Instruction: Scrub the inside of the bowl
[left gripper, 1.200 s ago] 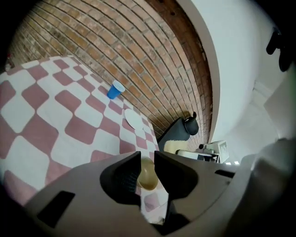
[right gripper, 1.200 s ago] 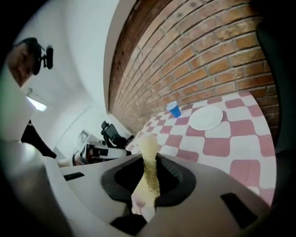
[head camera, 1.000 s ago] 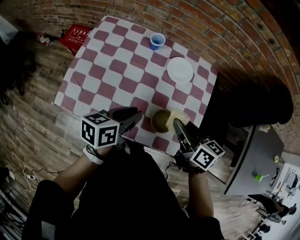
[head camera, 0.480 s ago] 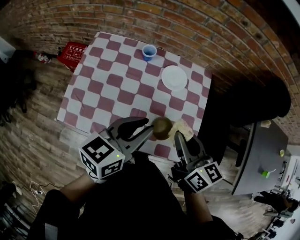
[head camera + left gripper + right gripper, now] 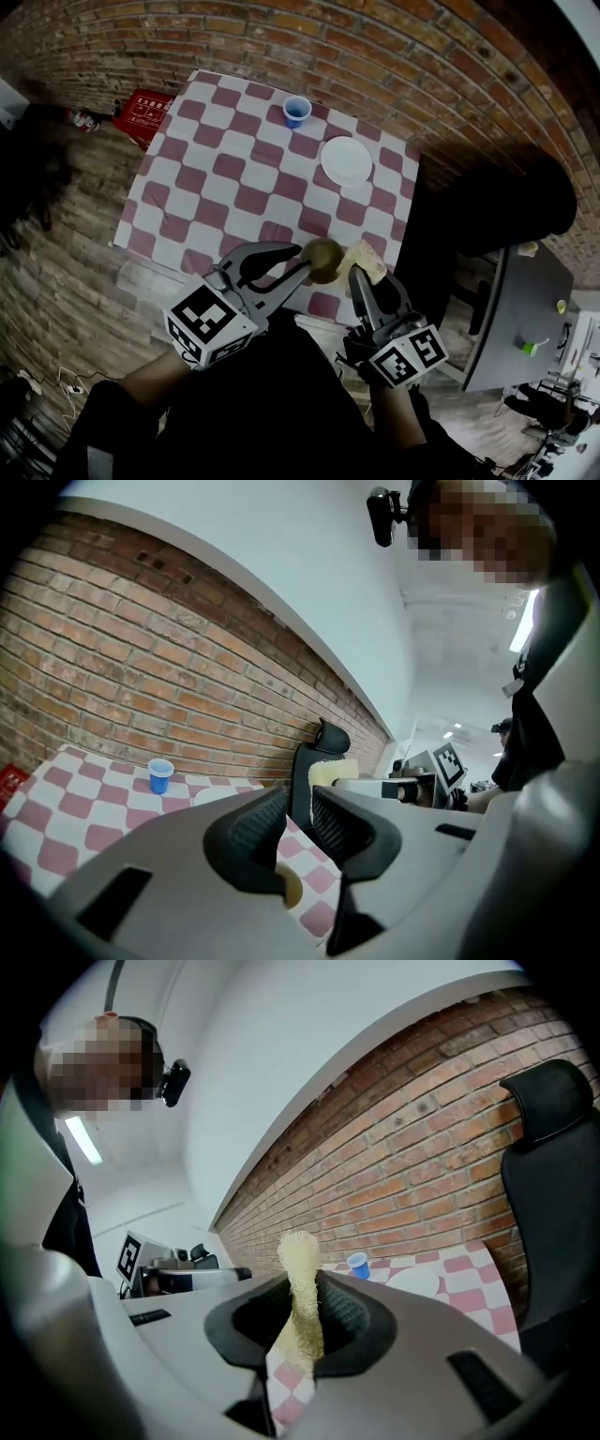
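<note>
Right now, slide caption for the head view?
Scrub setup: left tool grips the olive bowl near the front edge of the checked table; right tool holds a pale sponge beside it.

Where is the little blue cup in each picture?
Head view: blue cup top middle, near the far edge of the table.
Left gripper view: lower left, left of the jaws.
Right gripper view: near centre, just right of the scrubber.
Shared landmark: the white plate beside it.

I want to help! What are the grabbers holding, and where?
Left gripper pinches the bowl by its rim; right gripper clamps the sponge by its lower end.
</note>
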Tool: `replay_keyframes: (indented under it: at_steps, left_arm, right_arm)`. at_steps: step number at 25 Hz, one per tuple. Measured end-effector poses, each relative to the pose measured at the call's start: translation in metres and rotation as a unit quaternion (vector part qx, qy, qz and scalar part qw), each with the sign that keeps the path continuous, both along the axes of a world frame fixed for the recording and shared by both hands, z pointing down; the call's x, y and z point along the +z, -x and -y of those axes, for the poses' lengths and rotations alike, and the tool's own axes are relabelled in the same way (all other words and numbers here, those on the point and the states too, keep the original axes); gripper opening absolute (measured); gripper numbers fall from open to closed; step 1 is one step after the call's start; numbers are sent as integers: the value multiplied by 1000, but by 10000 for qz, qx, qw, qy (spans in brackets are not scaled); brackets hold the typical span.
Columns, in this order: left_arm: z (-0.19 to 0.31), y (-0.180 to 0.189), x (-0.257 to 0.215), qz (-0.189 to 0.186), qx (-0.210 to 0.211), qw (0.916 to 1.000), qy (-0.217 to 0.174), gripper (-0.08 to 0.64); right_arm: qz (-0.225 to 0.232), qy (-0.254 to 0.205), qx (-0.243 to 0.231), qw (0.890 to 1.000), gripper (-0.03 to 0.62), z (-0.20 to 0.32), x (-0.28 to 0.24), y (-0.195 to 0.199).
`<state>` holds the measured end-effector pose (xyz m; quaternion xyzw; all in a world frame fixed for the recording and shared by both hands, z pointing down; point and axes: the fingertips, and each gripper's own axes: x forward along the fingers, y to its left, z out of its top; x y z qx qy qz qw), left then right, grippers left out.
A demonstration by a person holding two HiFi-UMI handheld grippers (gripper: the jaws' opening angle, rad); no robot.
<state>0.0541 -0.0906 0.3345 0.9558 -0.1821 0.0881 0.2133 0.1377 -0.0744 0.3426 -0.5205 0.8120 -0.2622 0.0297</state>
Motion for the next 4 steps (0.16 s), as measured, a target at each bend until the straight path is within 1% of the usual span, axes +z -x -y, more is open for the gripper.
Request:
replay_keyframes:
  at_steps: [4]
  left_arm:
    - [0, 4, 3, 36, -3, 10000, 2, 97]
  right_arm:
    - [-2, -9, 4, 10000, 87, 1, -1, 4]
